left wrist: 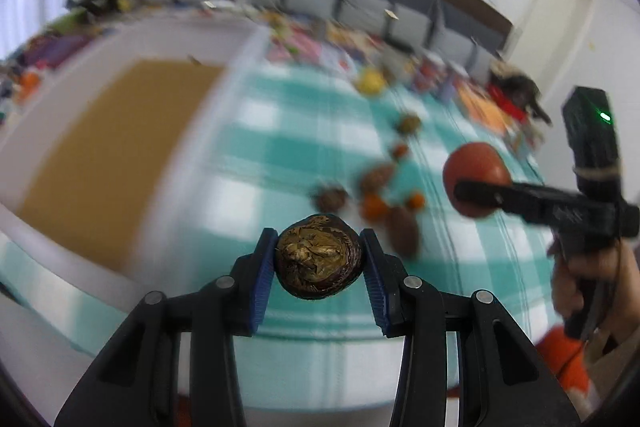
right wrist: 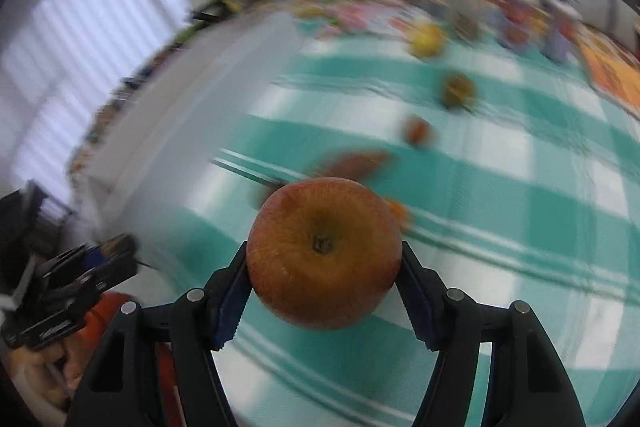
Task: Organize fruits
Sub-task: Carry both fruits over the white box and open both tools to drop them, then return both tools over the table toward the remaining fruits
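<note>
Left gripper (left wrist: pixel 319 259): both blue pads press on a dark, wrinkled brown fruit (left wrist: pixel 319 258), which is held clear above the teal-and-white checked cloth (left wrist: pixel 280 147); the fruit's skin is glossy and creased, and its kind cannot be told for certain.

Right gripper (right wrist: pixel 324 255): jaws clamp a red-orange apple (right wrist: pixel 324 253) from both sides, its stem pit facing the camera; the apple is off the cloth. In the left wrist view the same gripper (left wrist: pixel 478 193) shows at the right with the apple (left wrist: pixel 476 167) in its fingers, and a hand (left wrist: pixel 592 283) wraps the handle below.

Table: a white tray (left wrist: pixel 248 67) with a tan floor lies at the left of the cloth; no fruit shows inside it in the visible part. Loose fruit remains on the cloth, all blurred: a yellow fruit (left wrist: pixel 371 81) at the far side, a greenish-brown one (left wrist: pixel 409 124) nearer, a cluster of small brown and orange pieces (left wrist: pixel 380 195) nearer still, between the two grippers.

Beyond the cloth: colourful clutter and grey bins along the wall, too blurred to identify.
</note>
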The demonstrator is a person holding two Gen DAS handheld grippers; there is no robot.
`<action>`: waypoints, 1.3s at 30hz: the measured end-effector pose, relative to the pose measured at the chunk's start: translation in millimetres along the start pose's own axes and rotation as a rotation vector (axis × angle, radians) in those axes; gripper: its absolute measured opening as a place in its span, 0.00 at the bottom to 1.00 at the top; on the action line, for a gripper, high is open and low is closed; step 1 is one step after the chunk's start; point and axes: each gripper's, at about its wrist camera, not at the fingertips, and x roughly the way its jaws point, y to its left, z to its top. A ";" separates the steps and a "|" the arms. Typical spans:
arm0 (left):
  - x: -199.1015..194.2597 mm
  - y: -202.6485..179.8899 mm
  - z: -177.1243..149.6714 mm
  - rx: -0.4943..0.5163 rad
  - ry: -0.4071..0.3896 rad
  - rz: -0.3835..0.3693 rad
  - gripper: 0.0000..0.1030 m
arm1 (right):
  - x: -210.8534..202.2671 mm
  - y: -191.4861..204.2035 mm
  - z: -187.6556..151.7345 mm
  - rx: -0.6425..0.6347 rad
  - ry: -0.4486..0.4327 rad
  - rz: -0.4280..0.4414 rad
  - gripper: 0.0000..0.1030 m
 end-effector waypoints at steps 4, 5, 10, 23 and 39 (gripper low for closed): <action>-15.3 59.8 36.0 -0.064 -0.024 0.145 0.42 | 8.3 88.9 49.5 -0.106 -0.018 0.148 0.65; -11.8 77.0 41.2 -0.080 -0.013 0.186 0.42 | 17.1 114.3 60.9 -0.140 -0.015 0.176 0.65; 16.1 137.9 45.8 -0.103 0.085 0.321 0.42 | 77.5 199.4 84.7 -0.253 0.050 0.201 0.65; 29.1 170.9 41.4 -0.104 0.130 0.394 0.67 | 153.5 224.5 99.3 -0.212 0.097 0.138 0.68; 39.4 -60.1 -61.8 0.074 0.120 0.079 0.83 | -8.7 6.4 -67.7 0.056 -0.099 -0.209 0.79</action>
